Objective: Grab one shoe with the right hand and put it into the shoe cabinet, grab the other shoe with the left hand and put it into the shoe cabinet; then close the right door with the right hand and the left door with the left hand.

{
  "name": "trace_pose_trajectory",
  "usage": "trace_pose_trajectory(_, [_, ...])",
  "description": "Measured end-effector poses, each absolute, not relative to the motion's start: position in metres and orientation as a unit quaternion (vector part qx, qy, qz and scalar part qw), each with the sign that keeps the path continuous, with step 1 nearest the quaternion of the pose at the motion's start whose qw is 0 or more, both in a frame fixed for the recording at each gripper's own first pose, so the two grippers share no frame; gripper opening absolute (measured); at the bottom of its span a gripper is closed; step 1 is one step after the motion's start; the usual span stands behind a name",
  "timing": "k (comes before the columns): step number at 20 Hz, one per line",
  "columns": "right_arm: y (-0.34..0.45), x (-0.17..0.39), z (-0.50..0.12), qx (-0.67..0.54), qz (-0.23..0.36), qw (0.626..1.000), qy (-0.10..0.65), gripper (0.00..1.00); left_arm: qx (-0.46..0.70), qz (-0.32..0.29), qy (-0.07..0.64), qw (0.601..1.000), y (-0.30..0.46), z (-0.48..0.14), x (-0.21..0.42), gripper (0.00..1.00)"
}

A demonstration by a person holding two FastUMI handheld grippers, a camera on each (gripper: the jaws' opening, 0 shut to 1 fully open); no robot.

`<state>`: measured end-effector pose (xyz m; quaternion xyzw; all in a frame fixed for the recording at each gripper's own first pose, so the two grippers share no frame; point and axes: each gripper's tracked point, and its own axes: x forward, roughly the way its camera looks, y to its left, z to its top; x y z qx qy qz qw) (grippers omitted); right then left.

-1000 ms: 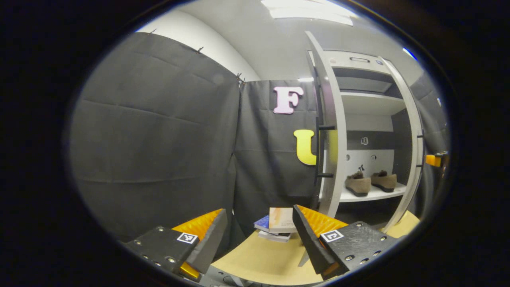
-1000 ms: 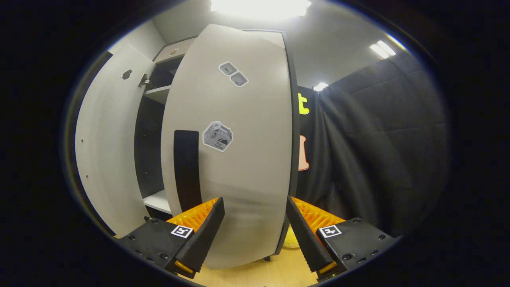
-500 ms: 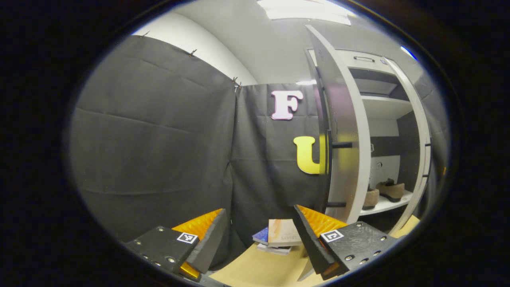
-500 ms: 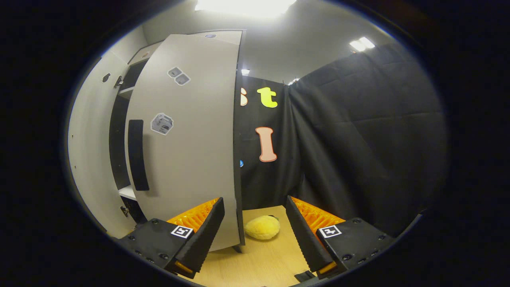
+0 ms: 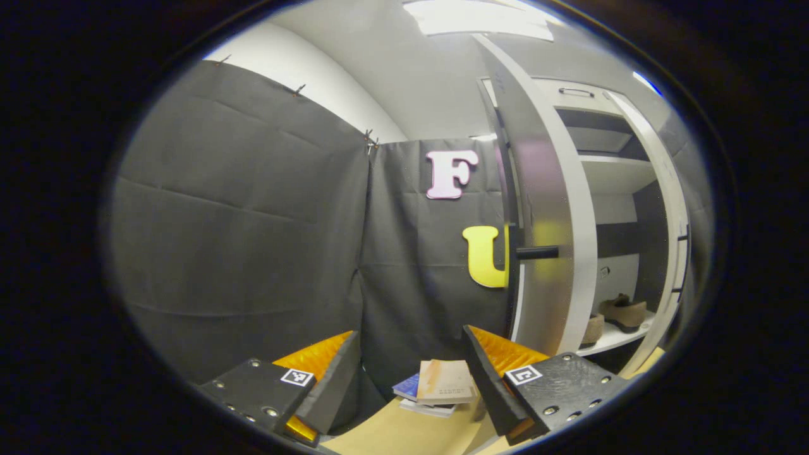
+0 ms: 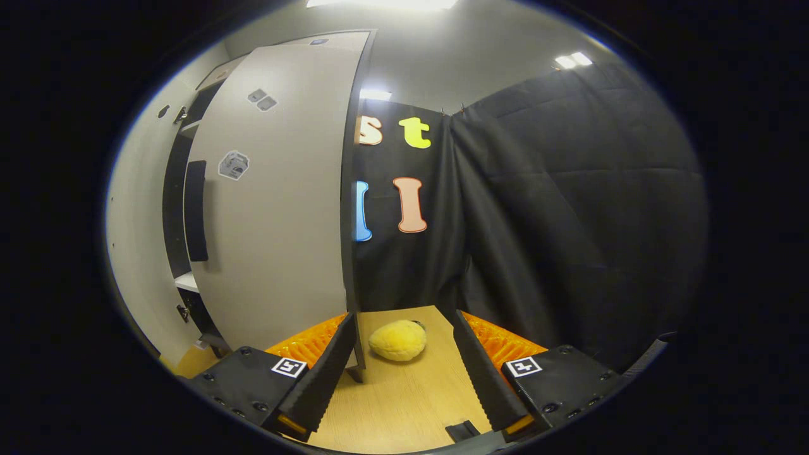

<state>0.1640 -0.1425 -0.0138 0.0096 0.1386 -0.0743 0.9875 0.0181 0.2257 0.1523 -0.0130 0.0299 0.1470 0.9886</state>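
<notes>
Two brown shoes sit side by side on a white shelf (image 5: 610, 339) inside the shoe cabinet. One shoe (image 5: 626, 311) is in plain sight, the other shoe (image 5: 593, 328) is half hidden behind the left door (image 5: 547, 189). That door stands partly open, its dark handle (image 5: 537, 253) sticking out above and beyond my left gripper (image 5: 407, 373), which is open and holds nothing. In the right gripper view, the right door (image 6: 284, 208) shows its outer face with a black handle (image 6: 196, 210). My right gripper (image 6: 404, 373) is open, the door's lower edge close by its left finger (image 6: 328, 373).
A small stack of books (image 5: 439, 385) lies on the wooden floor near the left door. A yellow plush toy (image 6: 398, 340) lies on the floor ahead of the right gripper. Black cloth walls close in on both sides.
In the left gripper view the left door now covers more of the opening and hides half of one shoe. In the right gripper view the right door slid leftward, uncovering the plush toy and cloth wall.
</notes>
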Motion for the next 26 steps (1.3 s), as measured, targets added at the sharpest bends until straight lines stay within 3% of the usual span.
trace_pose_trajectory(5, [-0.134, 0.169, -0.026, 0.015, -0.051, 0.987, 0.149, 0.98, 0.001, 0.137, 0.035, 0.990, 0.221, 0.152, 0.019, 1.00])
trace_pose_trajectory(6, [-0.129, 0.172, -0.031, 0.015, -0.045, 0.987, 0.151, 0.98, -0.003, 0.134, 0.035, 0.990, 0.220, 0.153, 0.019, 0.94])
trace_pose_trajectory(7, [-0.123, 0.175, -0.034, 0.018, -0.039, 0.987, 0.153, 0.98, -0.009, 0.129, 0.036, 0.991, 0.217, 0.154, 0.019, 1.00])
trace_pose_trajectory(18, [-0.079, 0.181, -0.030, 0.025, 0.006, 0.988, 0.153, 0.99, -0.060, 0.046, 0.029, 0.997, 0.142, 0.159, 0.026, 1.00])
trace_pose_trajectory(26, [-0.090, 0.173, -0.032, 0.025, 0.000, 0.988, 0.156, 0.96, -0.084, -0.017, 0.029, 0.996, 0.054, 0.151, 0.050, 1.00])
